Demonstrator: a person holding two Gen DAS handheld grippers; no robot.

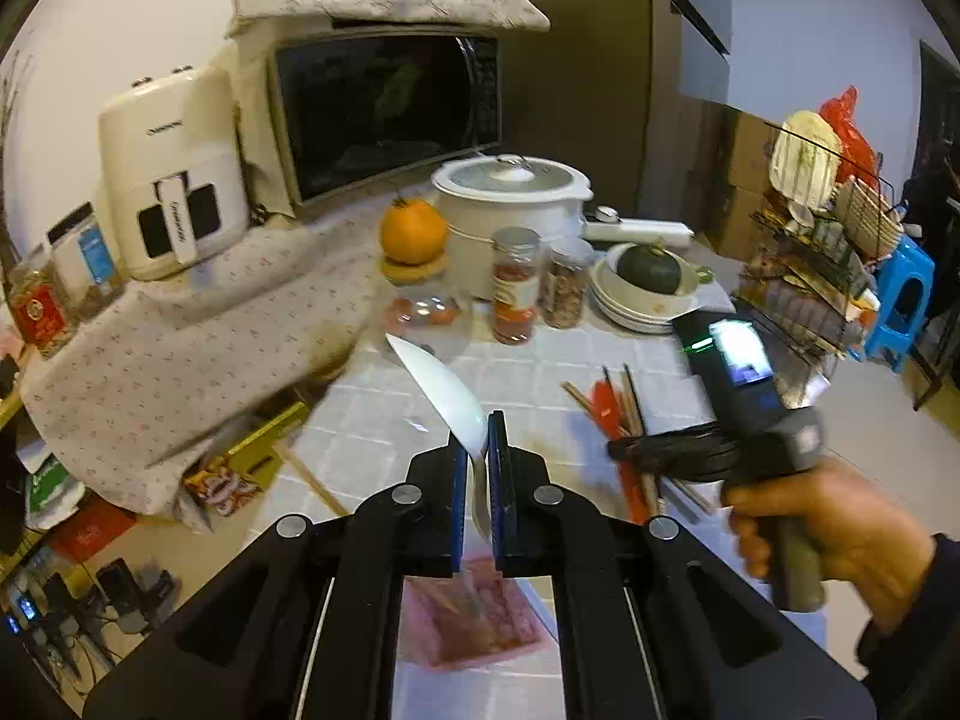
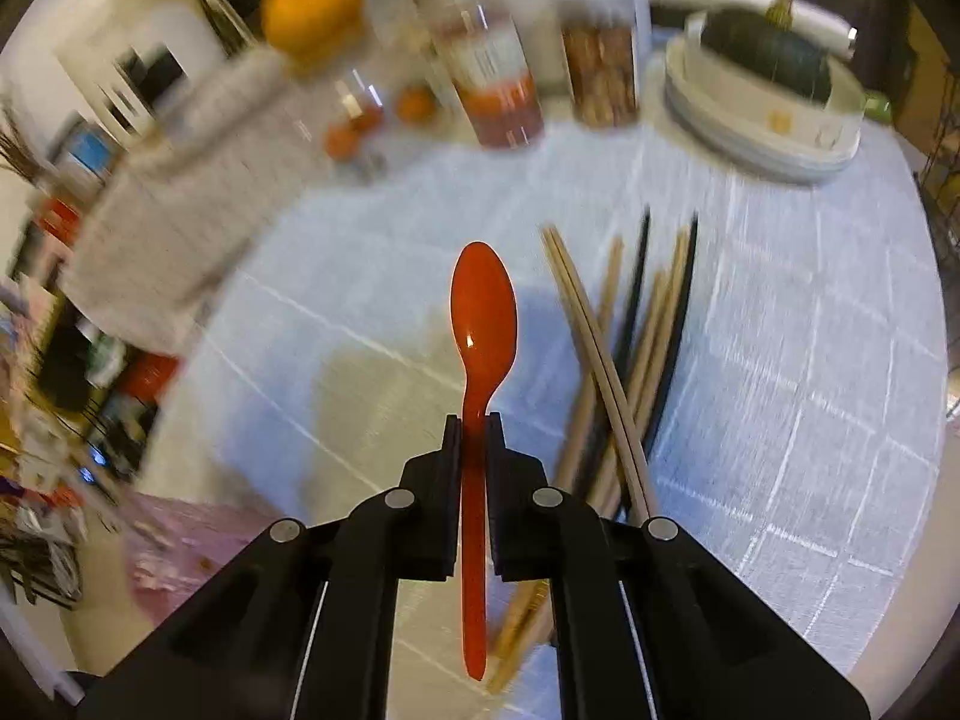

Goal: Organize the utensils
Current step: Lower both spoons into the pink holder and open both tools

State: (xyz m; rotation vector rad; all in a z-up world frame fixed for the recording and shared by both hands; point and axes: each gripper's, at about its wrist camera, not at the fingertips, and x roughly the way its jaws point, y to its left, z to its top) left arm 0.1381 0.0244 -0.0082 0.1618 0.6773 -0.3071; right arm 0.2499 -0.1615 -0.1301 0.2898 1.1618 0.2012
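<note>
Pinching a white spoon [image 1: 447, 396] between its pressed-in fingers, the left hand-held gripper [image 1: 478, 441] hovers above the tiled bench [image 1: 540, 372], the spoon's bowl rising up and to the left of the fingertips, towards the orange [image 1: 413, 230]. The right hand-held gripper [image 2: 474, 441] clamps the handle of a red spoon [image 2: 483, 312], whose bowl points straight ahead over the bench while the handle end sticks out behind the fingers. Just right of the red spoon, a loose bundle of chopsticks [image 2: 624, 348], pale wooden ones and dark ones, lies crossed on the bench. Beyond the chopsticks stand two spice jars [image 1: 516, 285], with the orange resting on a clear container to their left and a stack of white dishes [image 1: 645, 300] holding a dark green squash [image 1: 649, 267] to their right. In the left wrist view, the person's right hand [image 1: 840, 534] grips the other tool's handle beside the chopsticks.
</note>
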